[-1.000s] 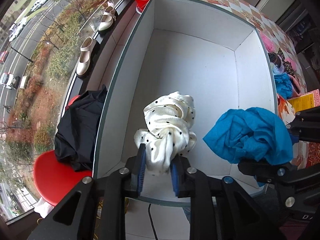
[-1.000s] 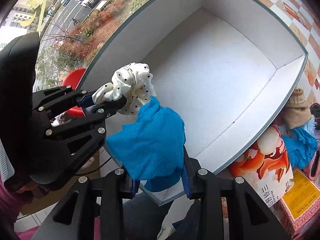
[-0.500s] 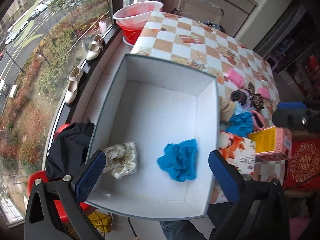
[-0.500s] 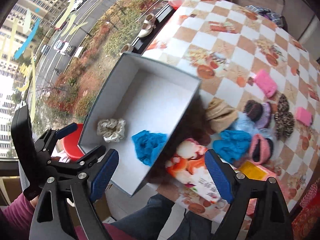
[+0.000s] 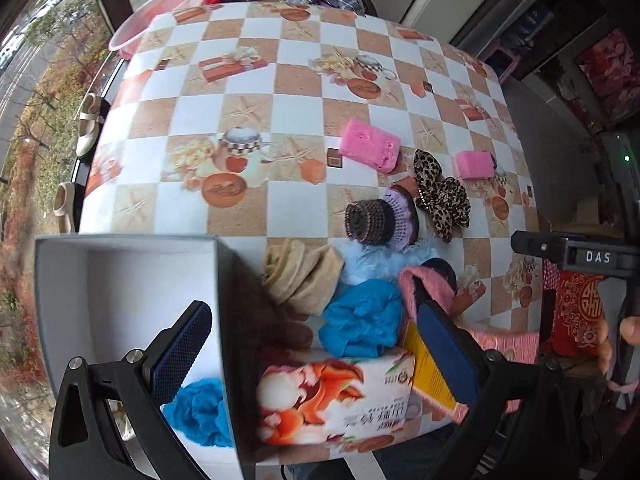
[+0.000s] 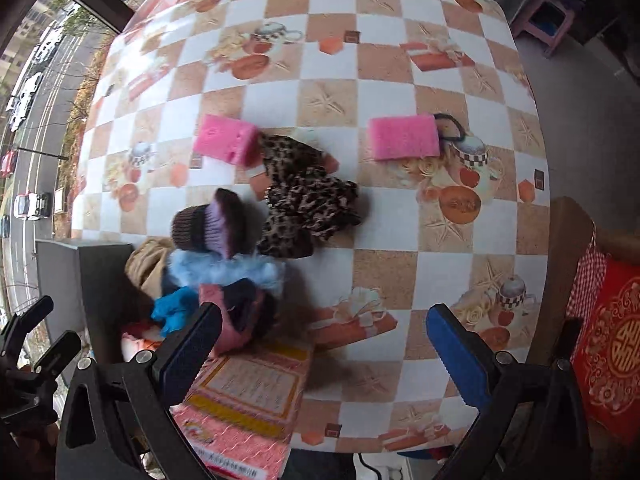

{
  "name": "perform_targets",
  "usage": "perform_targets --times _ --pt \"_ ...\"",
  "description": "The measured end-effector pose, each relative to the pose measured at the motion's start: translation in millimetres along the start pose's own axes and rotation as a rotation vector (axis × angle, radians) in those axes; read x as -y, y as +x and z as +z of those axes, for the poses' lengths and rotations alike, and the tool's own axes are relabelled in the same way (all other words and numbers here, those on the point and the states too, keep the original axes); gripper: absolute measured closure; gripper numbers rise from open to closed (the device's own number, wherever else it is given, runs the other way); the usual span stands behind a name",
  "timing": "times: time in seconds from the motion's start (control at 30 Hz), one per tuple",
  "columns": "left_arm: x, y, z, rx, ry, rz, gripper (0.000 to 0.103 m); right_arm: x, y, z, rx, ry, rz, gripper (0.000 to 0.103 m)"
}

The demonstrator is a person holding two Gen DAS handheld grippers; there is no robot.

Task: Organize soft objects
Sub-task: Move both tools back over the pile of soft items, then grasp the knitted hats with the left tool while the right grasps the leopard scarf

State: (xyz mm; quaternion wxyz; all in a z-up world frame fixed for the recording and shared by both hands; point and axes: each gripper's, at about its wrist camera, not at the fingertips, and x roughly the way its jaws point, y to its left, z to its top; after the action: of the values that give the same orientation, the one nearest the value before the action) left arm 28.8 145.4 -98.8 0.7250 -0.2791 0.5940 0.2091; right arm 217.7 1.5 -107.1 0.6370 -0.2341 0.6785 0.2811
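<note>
Left gripper [image 5: 316, 344] wide apart and empty above the white box [image 5: 120, 280], right gripper [image 6: 324, 340] jaws just opened, empty, blue cloth [image 5: 200, 412] inside the box, pile of soft things [image 5: 360, 280] beside the box on the checkered table [image 5: 280, 100]

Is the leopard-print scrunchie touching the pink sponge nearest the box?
Touching. In the right wrist view the leopard-print scrunchie overlaps that pink sponge's corner, with no tablecloth between them.
</note>
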Motion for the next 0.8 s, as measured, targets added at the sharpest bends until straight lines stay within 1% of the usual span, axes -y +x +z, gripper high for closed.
perform_targets --times 0.1,0.23,0.37,0.43,0.47,0.5,0.53,0.57,0.63,0.67,0.73,0.8 --pt "27 38 33 -0.056 0.062 0.04 0.0 15 22 18 -0.008 0.053 0.01 0.0" --pt "52 83 58 -0.133 0.13 0.092 0.0 20 47 46 0.001 0.105 0.044 0.0" --pt "64 121 68 -0.203 0.143 0.137 0.0 11 82 71 -0.034 0.077 0.033 0.0" --pt "64 136 71 -0.223 0.131 0.167 0.0 4 99 78 -0.054 0.034 0.0 0.0" --pt "62 141 73 -0.228 0.12 0.183 0.0 3 106 79 -0.065 0.013 -0.018 0.0" --pt "59 145 74 -0.226 0.107 0.201 0.0 5 108 78 -0.055 0.008 0.012 0.0" --pt "55 147 76 -0.221 0.097 0.218 0.0 9 108 76 -0.053 0.012 0.021 0.0" --pt "50 148 79 -0.209 0.085 0.24 0.0 16 106 73 -0.052 0.019 0.004 0.0" --pt "39 146 85 -0.189 0.058 0.274 0.0 31 105 64 -0.058 0.014 -0.061 0.0" --pt "32 144 88 -0.185 0.039 0.277 0.0 42 104 59 -0.06 0.019 -0.08 0.0" --pt "21 137 93 -0.171 0.006 0.253 0.0 68 103 48 -0.074 0.069 -0.102 0.0" --pt "16 128 94 -0.152 -0.008 0.224 0.0 91 98 37 -0.077 0.133 -0.086 0.0"
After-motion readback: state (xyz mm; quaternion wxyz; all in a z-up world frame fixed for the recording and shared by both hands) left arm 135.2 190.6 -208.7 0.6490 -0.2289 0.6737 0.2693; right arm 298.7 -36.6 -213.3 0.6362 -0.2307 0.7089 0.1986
